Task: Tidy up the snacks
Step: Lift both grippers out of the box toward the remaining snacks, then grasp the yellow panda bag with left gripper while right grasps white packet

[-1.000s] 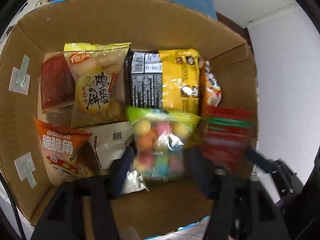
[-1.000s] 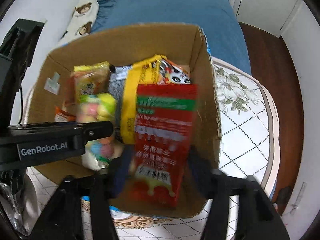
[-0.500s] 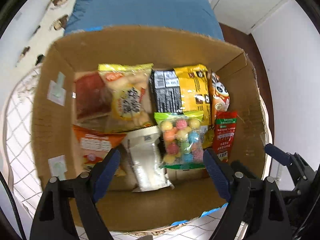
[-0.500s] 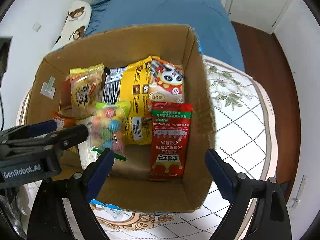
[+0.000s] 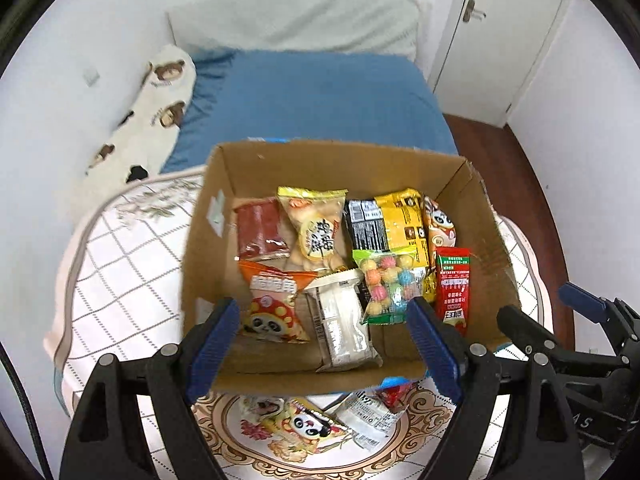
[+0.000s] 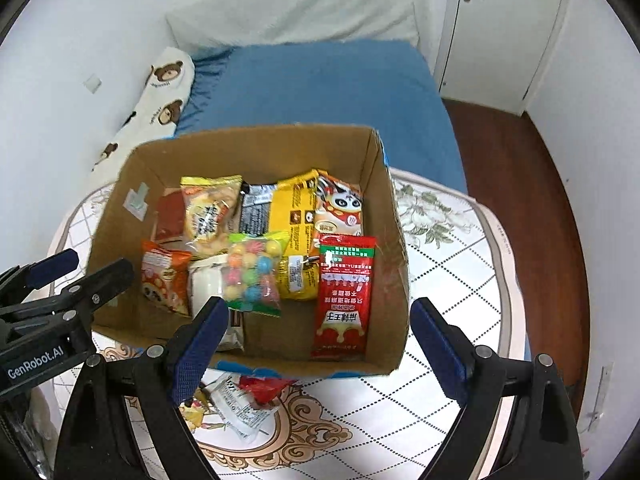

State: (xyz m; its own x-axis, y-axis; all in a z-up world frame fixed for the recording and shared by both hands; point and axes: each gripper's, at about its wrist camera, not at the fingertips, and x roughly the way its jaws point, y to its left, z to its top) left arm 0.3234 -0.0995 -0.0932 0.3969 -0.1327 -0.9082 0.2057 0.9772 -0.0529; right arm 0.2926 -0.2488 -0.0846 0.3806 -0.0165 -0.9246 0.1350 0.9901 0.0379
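Hovering above the cardboard box (image 5: pixel 400 156), left claw (image 5: pixel 326 338) and right claw (image 6: pixel 318 338), both spread wide, empty.

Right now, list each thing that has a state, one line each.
Left claw: open, empty.
Right claw: open, empty.
Cardboard box: open-topped, upright, holding snacks.
Red packet: lying in the box.
Candy bag: lying in the box.
Door: closed.
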